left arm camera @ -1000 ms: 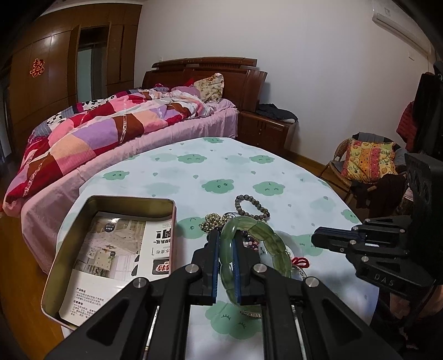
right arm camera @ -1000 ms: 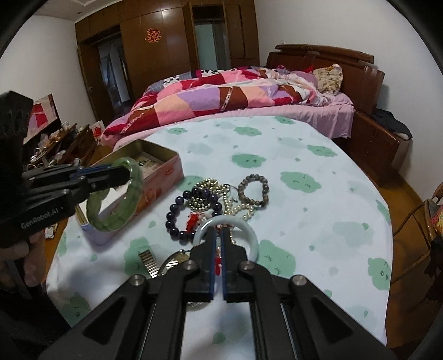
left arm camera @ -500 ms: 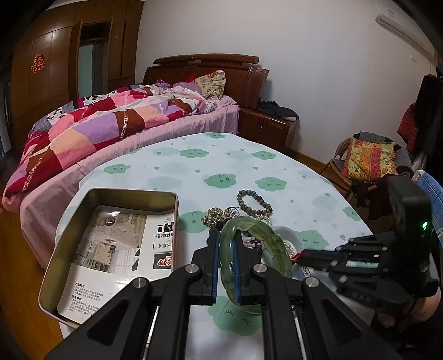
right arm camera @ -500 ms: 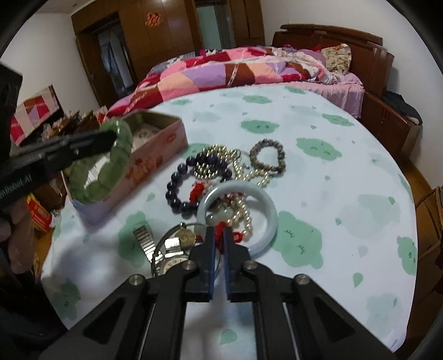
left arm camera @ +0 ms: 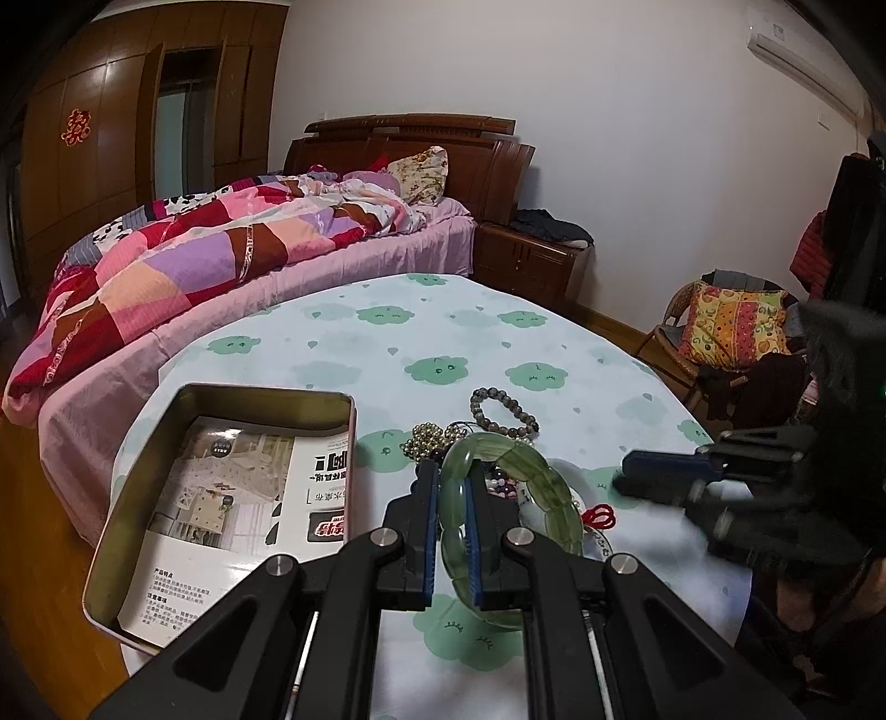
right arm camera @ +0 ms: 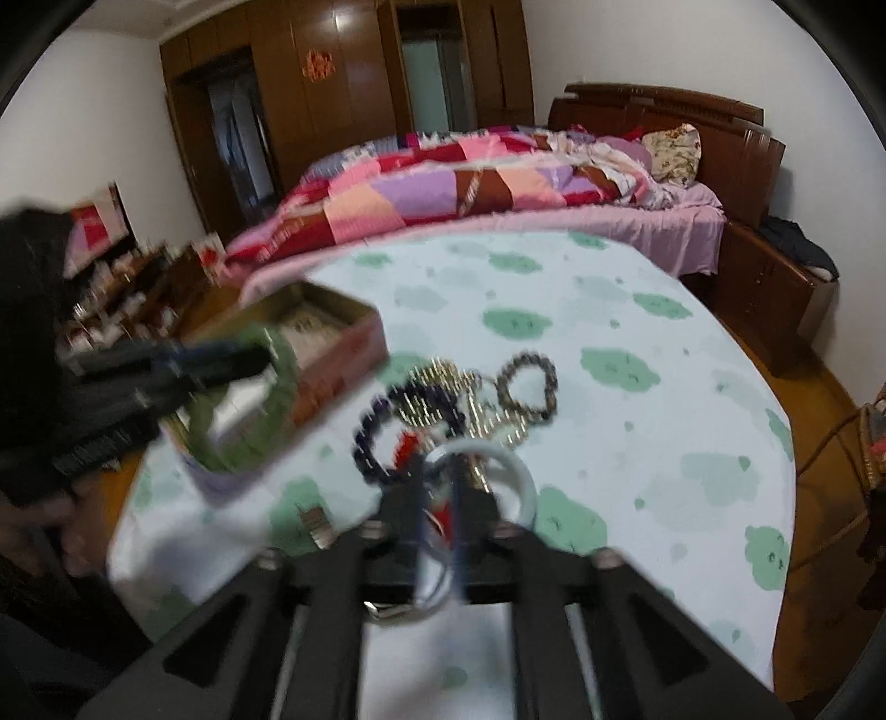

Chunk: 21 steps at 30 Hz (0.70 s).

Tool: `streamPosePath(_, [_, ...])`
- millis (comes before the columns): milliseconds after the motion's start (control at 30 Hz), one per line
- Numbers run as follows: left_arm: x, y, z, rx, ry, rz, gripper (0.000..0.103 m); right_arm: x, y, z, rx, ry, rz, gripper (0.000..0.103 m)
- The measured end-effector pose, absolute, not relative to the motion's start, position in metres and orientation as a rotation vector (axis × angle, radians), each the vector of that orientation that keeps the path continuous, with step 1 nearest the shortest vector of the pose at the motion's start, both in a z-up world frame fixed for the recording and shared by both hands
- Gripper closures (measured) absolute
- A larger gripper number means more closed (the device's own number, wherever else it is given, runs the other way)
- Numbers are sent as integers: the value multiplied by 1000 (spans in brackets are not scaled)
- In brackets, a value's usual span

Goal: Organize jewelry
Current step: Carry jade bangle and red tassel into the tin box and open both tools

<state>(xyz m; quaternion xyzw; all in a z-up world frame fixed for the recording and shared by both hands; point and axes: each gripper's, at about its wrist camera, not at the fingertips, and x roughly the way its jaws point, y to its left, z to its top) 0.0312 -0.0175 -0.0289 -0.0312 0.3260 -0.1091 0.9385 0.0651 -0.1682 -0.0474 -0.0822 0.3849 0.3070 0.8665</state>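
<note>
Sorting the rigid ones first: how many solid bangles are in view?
2: the green bangle held in the left gripper, and the white bangle lying at the right gripper. The pile may hide more.

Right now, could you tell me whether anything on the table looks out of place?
Yes: the beaded bracelets and pale bangle lie tangled in one heap on the cloud-print tablecloth, while the open metal tin beside them holds only a printed leaflet.

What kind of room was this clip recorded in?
Most likely a home bedroom: a wooden bed with a patchwork quilt stands behind the table covered in a green cloud-print cloth, dark wooden wardrobes line the wall, and a wall-mounted air conditioner hangs above.
</note>
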Motion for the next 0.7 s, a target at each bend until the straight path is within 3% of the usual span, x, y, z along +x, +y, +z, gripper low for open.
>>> streamPosePath(33, [31, -17, -29, -65, 667, -222, 95, 64, -168, -53, -178, 817, 641, 61])
streamPosePath(167, [31, -16, -31, -69, 673, -223, 95, 68, -169, -71, -184, 878, 621, 61])
streamPosePath(233, [32, -16, -33, -69, 677, -225, 95, 69, -169, -76, -187, 893, 616, 71])
streamPosePath(267, [32, -16, -33, -70, 680, -225, 95, 70, -170, -78, -180, 898, 618, 97])
streamPosePath(700, [29, -10, -28, -78, 658, -227, 95, 59, -184, -17, -164, 735, 586, 101])
